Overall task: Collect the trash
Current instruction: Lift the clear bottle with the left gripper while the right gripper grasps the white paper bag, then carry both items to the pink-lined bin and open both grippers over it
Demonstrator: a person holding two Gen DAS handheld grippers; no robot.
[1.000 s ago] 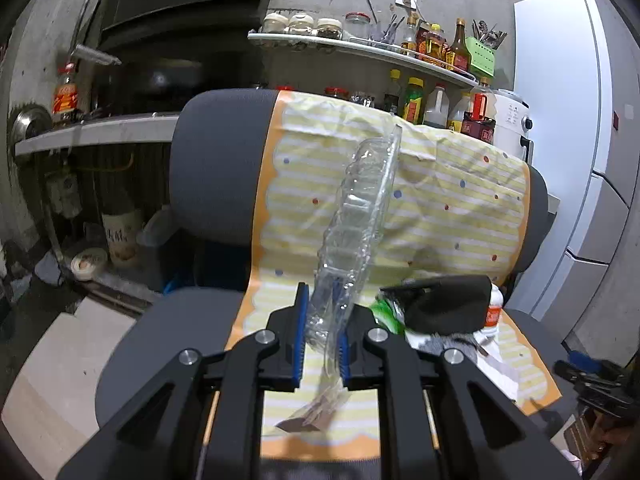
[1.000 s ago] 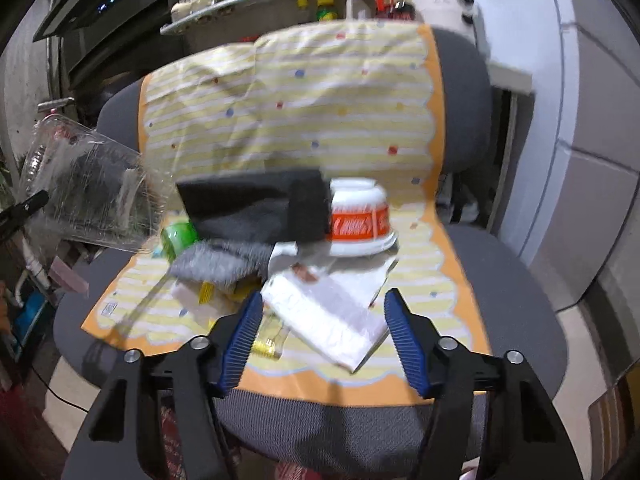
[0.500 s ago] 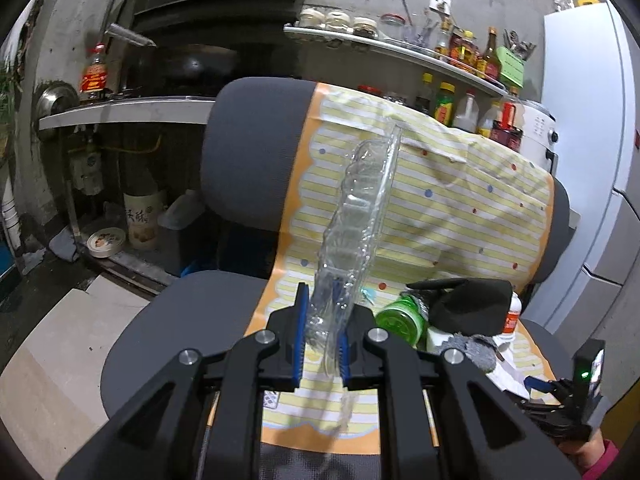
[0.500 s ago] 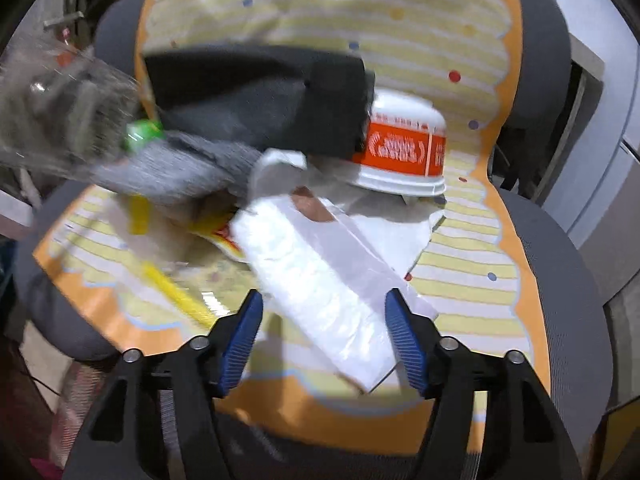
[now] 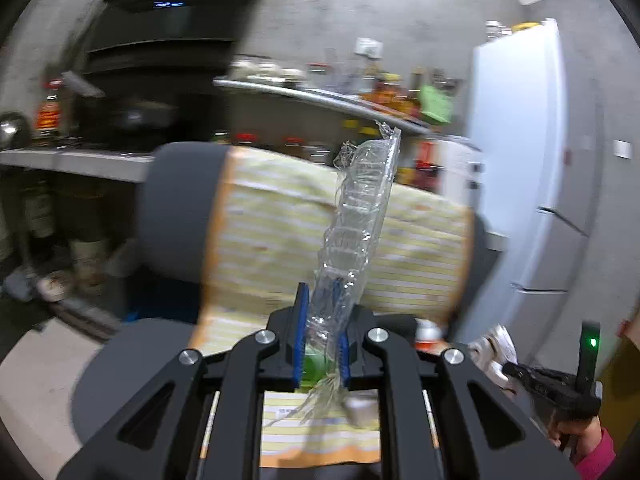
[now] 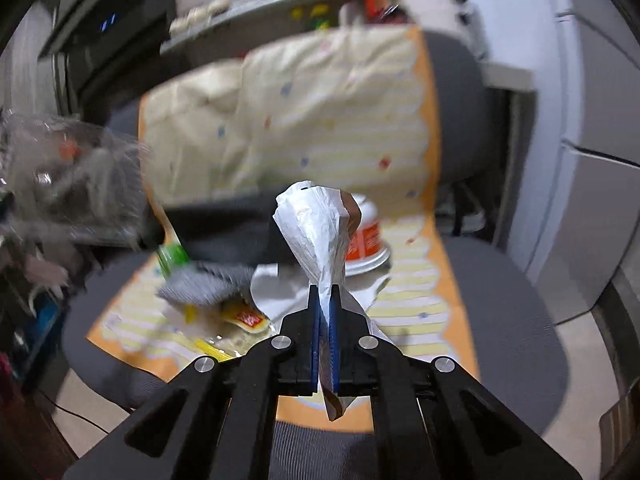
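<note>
Chair (image 6: 500, 320), grey and draped with a striped cloth (image 6: 328, 120), carried the litter in a kitchen with a shelf (image 5: 320, 98) of bottles on the far wall and a fridge (image 5: 520, 160) at right; both views were blurred. On the seat lay a dark pouch (image 6: 224, 232), a grey rag (image 6: 200, 286), an upturned red-banded cup (image 6: 370, 240), a green cap (image 6: 172, 254) and small sachets (image 6: 244, 316) at the near left.

Left claw (image 5: 320, 340) was clamped on a crushed clear bottle (image 5: 360, 220), which stood tall above the blue pads. Right claw (image 6: 325, 344) was pinched tight on a white wrapper (image 6: 320, 232), lifted off the seat, its tail hanging below the pads.

Risks, as I judged them: the bottle was held only near its lower end, so a quick swing could lever it out of the pads or spring it free. The wrapper was thin and slick and could slide through the pinch. With both claws full, neither could catch a drop, and a low pass over the seat might knock the cup or sweep sachets off the near edge.
</note>
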